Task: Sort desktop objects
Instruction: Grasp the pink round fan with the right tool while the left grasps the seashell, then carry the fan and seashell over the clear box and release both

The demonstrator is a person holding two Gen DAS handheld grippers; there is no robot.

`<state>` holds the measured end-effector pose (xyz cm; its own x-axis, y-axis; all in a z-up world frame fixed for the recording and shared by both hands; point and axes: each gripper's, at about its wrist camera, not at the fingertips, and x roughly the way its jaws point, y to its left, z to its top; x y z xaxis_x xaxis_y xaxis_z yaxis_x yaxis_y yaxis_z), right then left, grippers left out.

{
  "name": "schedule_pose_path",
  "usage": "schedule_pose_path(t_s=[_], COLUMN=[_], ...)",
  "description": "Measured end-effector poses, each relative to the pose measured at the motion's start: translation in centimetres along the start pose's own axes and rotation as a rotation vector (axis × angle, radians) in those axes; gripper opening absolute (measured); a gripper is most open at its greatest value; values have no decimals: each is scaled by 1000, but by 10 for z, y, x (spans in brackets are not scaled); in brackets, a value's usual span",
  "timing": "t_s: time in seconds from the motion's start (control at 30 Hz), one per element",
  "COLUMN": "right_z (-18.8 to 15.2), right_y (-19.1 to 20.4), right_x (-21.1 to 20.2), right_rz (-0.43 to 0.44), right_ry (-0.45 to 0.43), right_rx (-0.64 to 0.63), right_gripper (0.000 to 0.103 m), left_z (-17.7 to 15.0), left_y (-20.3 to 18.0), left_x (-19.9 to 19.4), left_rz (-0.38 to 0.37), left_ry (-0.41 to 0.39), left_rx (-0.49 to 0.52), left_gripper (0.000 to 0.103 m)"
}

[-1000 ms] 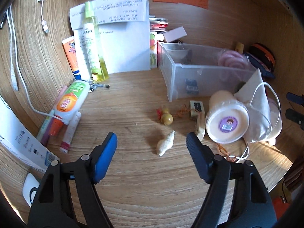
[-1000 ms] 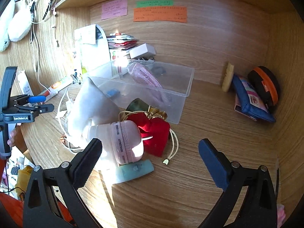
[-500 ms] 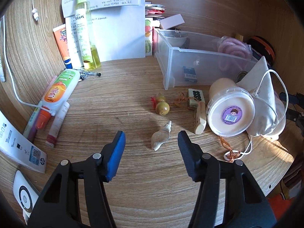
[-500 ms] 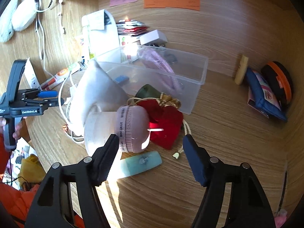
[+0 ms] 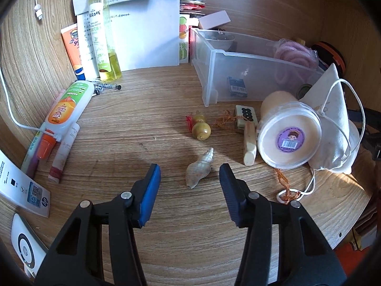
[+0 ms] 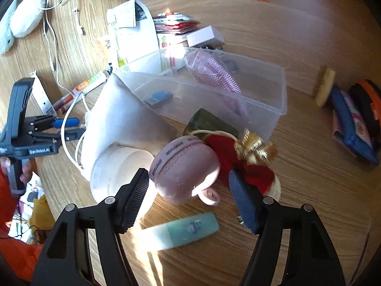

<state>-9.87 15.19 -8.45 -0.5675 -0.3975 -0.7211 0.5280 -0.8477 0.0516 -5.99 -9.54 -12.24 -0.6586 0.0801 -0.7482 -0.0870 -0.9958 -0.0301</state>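
Note:
In the left wrist view my left gripper (image 5: 189, 175) is open, its fingers on either side of a pale spiral seashell (image 5: 198, 172) that lies on the wooden desk. In the right wrist view my right gripper (image 6: 189, 182) is open around a pink round case (image 6: 183, 168) lying against a red drawstring pouch (image 6: 247, 166). A clear plastic bin (image 5: 250, 71) stands behind; it also shows in the right wrist view (image 6: 266, 100) with a pink knitted item (image 6: 214, 76) and a small blue card in it.
Near the shell lie a small gourd charm (image 5: 201, 128), a mahjong tile (image 5: 246, 116), a bone-coloured stick (image 5: 250, 143), a round white tub (image 5: 289, 138) and a white drawstring bag (image 5: 333, 124). Bottles and tubes (image 5: 64, 109) line the left. A teal tube (image 6: 183, 231) lies below the pink case.
Both grippers have moved forward and narrowed. The left one now brackets the seashell; the right one has closed in around the pink case.

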Motion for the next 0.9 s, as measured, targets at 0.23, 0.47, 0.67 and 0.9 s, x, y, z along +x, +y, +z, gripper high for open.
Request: schedule_pose_path(t_s=[0.23,0.47,0.67,0.9], right_z=[6,5,7,9], right_y=[-5,-12,-14,-14], right_x=[16,19,14,-7], right_rz=[12,27,20,17], right_ry=[40,37,16,-32], right_rx=[35,53,63,69], right_gripper=[67,61,61,61], left_z=[0,1,4,7], left_y=[-2,-3,-9,-8], left_x=[3,6,11,9], left_rz=[5,19,38,38], left_ry=[-1,-17,-30,-44], left_rx=[12,21,19,-2], left_gripper=[45,31,18,18])
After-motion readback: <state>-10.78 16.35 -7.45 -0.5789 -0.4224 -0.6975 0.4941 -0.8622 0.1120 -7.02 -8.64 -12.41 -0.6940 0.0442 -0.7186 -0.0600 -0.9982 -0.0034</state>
